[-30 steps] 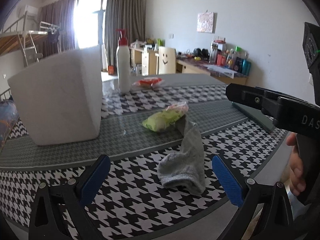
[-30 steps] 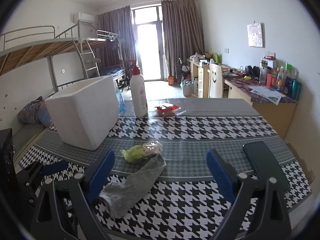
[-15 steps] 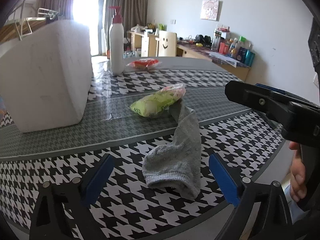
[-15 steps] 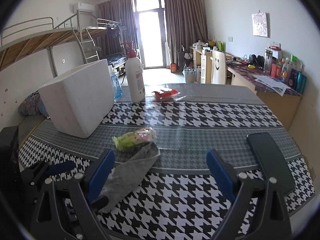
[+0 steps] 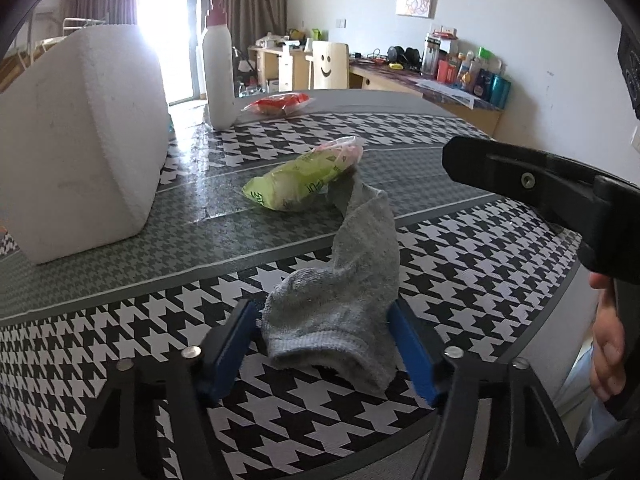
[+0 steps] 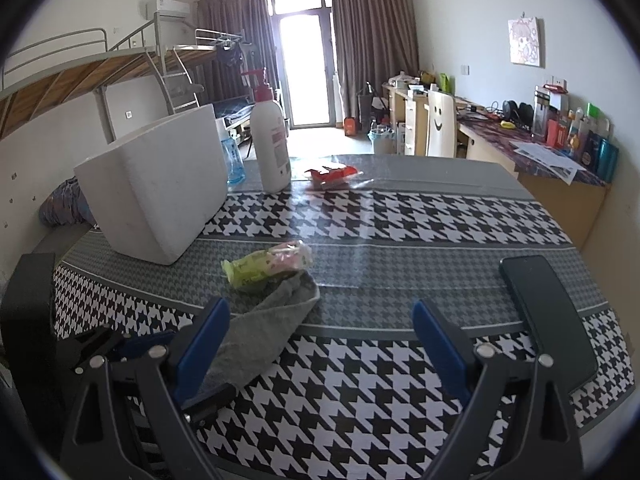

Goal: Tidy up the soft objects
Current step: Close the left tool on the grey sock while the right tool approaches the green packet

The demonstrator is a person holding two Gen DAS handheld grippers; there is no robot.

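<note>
While our left gripper (image 5: 324,344) pinches the sock (image 5: 344,300) at its cuff near the table (image 6: 400,216) edge, our right gripper (image 6: 320,344) hangs spread above bare cloth. Beyond the sock's toe, touching it, lies a green packet (image 5: 304,184); the foam box (image 5: 80,136) stands left, a phone (image 6: 548,312) by the right edge.

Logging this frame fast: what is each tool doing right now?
Left tool: closing around the grey sock's cuff, not clearly clamped.
Right tool: open, holding nothing.
</note>
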